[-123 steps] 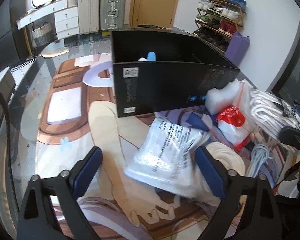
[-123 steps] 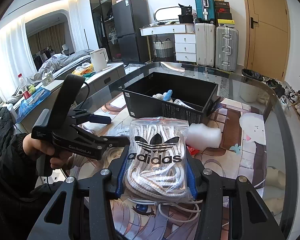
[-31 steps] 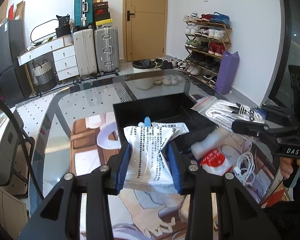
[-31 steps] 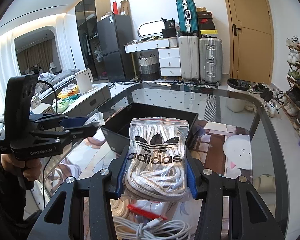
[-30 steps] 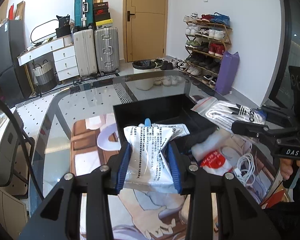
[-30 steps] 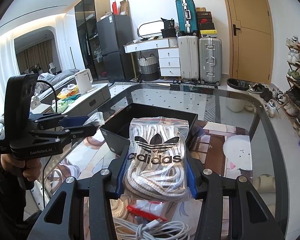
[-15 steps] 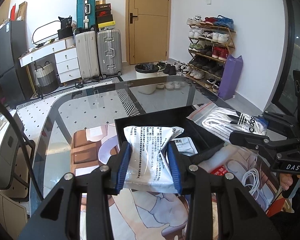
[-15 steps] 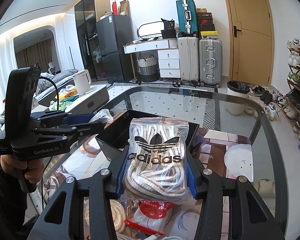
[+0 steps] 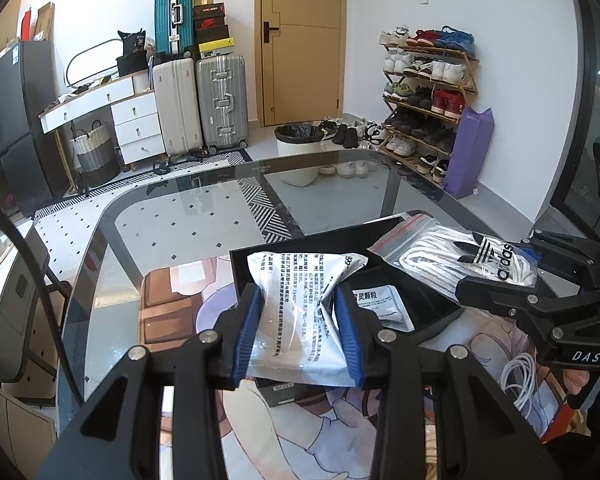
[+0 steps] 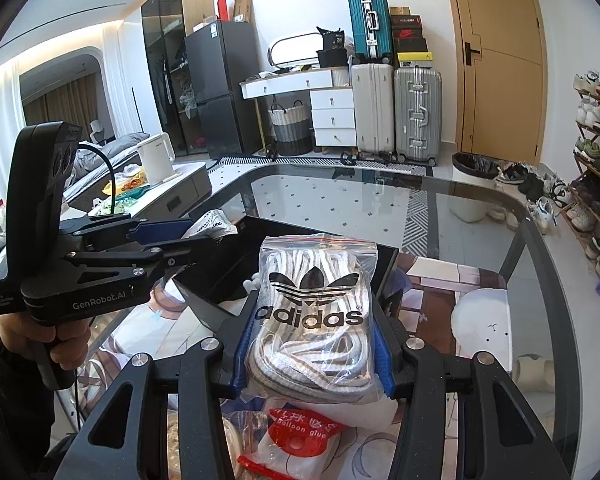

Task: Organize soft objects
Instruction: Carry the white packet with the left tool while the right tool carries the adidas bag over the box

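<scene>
In the left wrist view the left gripper [image 9: 300, 330] sits at lower centre, its blue pads [image 9: 247, 336] pinching a white printed pouch [image 9: 298, 312] from both sides so that the pouch bulges above the fingers. The pouch hangs over the near edge of the black box [image 9: 432, 292], which lies on the glass table [image 9: 204, 216] just above centre. Inside the box, right of the pouch, a flat white sachet [image 9: 380, 304] with dark lettering lies on the floor. At the right of the frame the right gripper [image 9: 512, 276] carries a zip bag of white laces [image 9: 456, 258] with an adidas logo over the right rim of the box. Coiled white cables [image 9: 520, 376] lie on the table at lower right.

In the right wrist view the right gripper [image 10: 312, 344] fills the bottom of the frame, its jaws pressed onto the sides of the zip bag of white laces [image 10: 312, 312], which stands upright between them in front of the black box [image 10: 240, 268]. At the left a hand [image 10: 40, 336] holds the left gripper [image 10: 180, 236], with the white printed pouch [image 10: 212, 222] showing at its tip above the box's left rim. Below the lace bag a red-labelled packet [image 10: 300, 436] lies on the table.
</scene>
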The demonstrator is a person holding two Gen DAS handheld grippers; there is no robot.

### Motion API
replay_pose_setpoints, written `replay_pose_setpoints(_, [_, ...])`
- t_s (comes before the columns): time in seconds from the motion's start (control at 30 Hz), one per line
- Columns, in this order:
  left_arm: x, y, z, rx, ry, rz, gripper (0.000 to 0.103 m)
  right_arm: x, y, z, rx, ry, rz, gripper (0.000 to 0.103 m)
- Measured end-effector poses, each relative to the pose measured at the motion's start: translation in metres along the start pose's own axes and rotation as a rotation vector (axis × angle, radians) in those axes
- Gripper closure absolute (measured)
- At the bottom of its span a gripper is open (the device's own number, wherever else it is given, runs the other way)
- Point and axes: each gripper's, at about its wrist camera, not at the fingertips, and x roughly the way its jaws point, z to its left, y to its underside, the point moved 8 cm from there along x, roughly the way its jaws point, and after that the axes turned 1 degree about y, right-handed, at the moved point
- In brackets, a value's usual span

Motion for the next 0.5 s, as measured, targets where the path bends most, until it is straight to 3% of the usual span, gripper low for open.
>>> replay_pose_setpoints(0.5, [0.03, -0.001, 0.001, 0.02, -0.037, 0.042, 0.067, 0.034, -0.006, 0.007, -0.038, 0.005, 0.061, 0.055])
